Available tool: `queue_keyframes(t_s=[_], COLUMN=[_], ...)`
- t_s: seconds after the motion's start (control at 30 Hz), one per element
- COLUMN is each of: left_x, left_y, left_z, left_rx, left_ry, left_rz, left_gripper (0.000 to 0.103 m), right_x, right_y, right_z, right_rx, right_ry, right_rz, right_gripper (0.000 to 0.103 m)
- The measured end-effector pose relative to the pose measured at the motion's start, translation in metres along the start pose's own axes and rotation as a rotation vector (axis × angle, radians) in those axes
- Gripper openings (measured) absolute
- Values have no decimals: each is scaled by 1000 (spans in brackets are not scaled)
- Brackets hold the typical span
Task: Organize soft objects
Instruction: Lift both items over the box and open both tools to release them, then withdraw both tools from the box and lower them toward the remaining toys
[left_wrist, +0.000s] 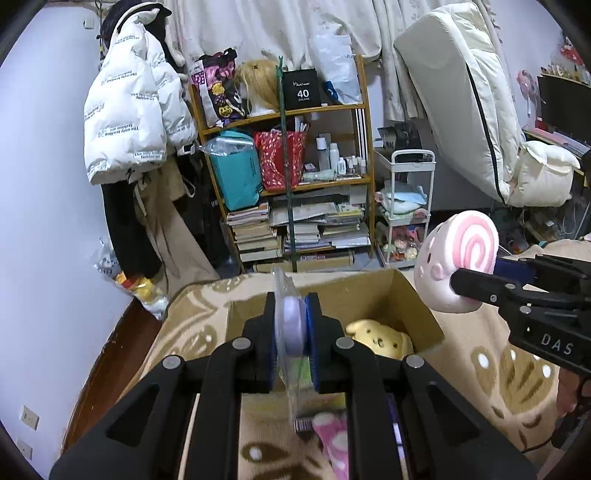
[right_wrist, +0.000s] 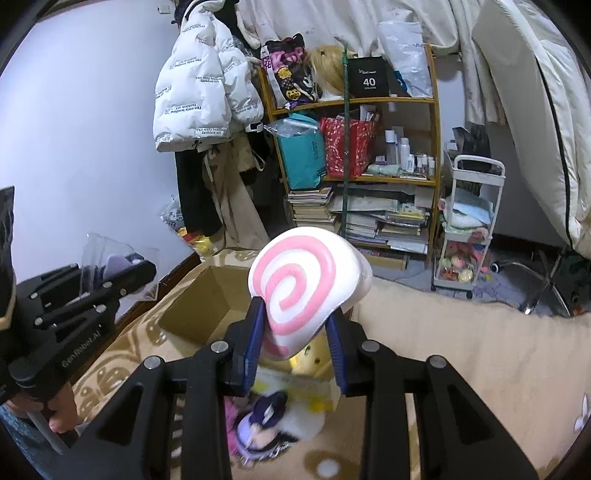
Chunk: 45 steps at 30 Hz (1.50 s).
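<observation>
My left gripper (left_wrist: 291, 325) is shut on a clear plastic bag holding a lilac soft item (left_wrist: 290, 326), held above the open cardboard box (left_wrist: 417, 295) on the beige patterned blanket. A yellow plush (left_wrist: 380, 338) lies inside the box. My right gripper (right_wrist: 297, 332) is shut on a white plush with a pink swirl (right_wrist: 301, 280), held over the box's right side (right_wrist: 192, 306); it shows in the left wrist view (left_wrist: 461, 258) too. The left gripper and its bag appear at the left of the right wrist view (right_wrist: 110, 269).
A purple-haired doll (right_wrist: 262, 428) and a pink spotted soft item (left_wrist: 336, 439) lie on the blanket (right_wrist: 461, 332) before the box. Behind stand a wooden shelf (left_wrist: 288, 184), a white trolley (left_wrist: 406, 206), a hanging white jacket (left_wrist: 136, 107) and a leaning mattress (left_wrist: 472, 99).
</observation>
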<state>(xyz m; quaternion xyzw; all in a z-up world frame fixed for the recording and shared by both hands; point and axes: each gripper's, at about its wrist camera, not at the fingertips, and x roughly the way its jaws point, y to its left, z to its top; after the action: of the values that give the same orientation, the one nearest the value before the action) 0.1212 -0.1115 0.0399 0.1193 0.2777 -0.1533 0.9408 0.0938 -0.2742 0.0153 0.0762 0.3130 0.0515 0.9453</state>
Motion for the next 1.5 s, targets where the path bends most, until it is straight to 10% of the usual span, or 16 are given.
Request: queue_keyframes(t_s=[0.77,1.0,1.5], left_x=[103,96,33], left_y=[22,24,38], left_z=[-36,-38,-40], left_rx=[-100,-122,-151], left_ry=[176,201,155], left_rz=[25,52,93], left_gripper=[20,70,97], right_x=[86,70,24], right_y=[-5,-5,-1], right_z=[-32,-28,-34], right_rx=[20,35,109], right_ry=[88,51,37], right_rz=[73,63,55], right_gripper=[44,67,103])
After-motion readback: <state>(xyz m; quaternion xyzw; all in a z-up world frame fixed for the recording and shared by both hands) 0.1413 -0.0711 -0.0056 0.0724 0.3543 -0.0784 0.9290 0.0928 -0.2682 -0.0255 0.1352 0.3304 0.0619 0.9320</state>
